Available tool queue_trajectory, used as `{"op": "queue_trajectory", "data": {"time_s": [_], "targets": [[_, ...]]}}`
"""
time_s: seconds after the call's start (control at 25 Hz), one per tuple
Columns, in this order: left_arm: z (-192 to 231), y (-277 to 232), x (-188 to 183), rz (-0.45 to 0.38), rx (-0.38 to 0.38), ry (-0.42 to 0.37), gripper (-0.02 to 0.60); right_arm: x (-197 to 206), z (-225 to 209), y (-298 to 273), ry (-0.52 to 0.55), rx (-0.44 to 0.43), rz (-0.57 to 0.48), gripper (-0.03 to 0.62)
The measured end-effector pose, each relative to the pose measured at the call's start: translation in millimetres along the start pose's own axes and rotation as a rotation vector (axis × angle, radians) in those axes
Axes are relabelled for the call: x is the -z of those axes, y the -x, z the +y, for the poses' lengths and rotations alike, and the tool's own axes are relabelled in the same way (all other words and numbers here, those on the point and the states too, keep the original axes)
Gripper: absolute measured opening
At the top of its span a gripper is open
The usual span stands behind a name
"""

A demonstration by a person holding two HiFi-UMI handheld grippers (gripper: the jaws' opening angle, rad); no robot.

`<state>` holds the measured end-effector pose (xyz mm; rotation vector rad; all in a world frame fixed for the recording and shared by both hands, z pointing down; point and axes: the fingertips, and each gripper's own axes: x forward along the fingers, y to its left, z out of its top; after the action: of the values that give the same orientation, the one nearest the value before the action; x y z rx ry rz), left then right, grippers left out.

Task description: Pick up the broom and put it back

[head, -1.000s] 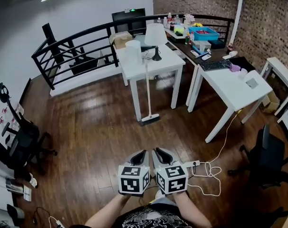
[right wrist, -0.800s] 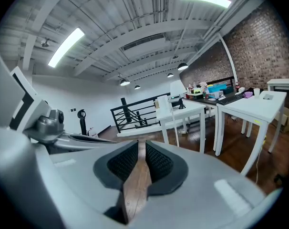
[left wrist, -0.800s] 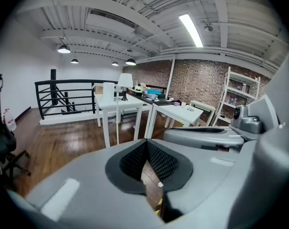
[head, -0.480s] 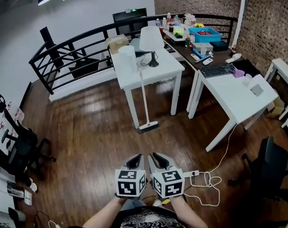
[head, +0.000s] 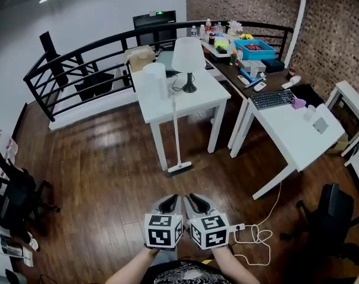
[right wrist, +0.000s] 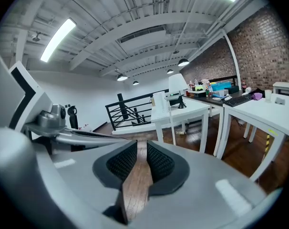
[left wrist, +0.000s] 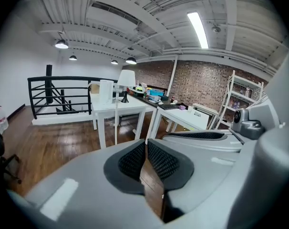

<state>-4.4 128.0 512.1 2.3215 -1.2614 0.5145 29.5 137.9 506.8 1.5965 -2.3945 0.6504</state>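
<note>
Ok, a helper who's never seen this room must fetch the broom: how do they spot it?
Find the white table with the lamp, by the black railing. The broom leans against its front edge, head on the wooden floor. It's the one thin white pole, slimmer than the table legs beside it.

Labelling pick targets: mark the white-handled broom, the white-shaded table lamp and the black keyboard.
white-handled broom [head: 176, 132]: head view, mid handle.
white-shaded table lamp [head: 188, 55]: head view, shade.
black keyboard [head: 272, 99]: head view, key area.
</note>
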Motion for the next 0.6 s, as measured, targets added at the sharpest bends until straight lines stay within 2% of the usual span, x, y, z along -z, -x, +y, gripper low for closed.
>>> {"op": "queue_trajectory", "data": {"time_s": [0.32, 0.6], "targets": [[76, -48, -61, -0.003, 0.063, -0.006, 0.021, -54, 5, -93, -0.003, 0.057, -0.009, 0.058], [128, -82, -95, -0.003, 0.116, -0.004, 0.026, -84, 7, -154, 0.001, 0.108, -0.011, 0.066]]}}
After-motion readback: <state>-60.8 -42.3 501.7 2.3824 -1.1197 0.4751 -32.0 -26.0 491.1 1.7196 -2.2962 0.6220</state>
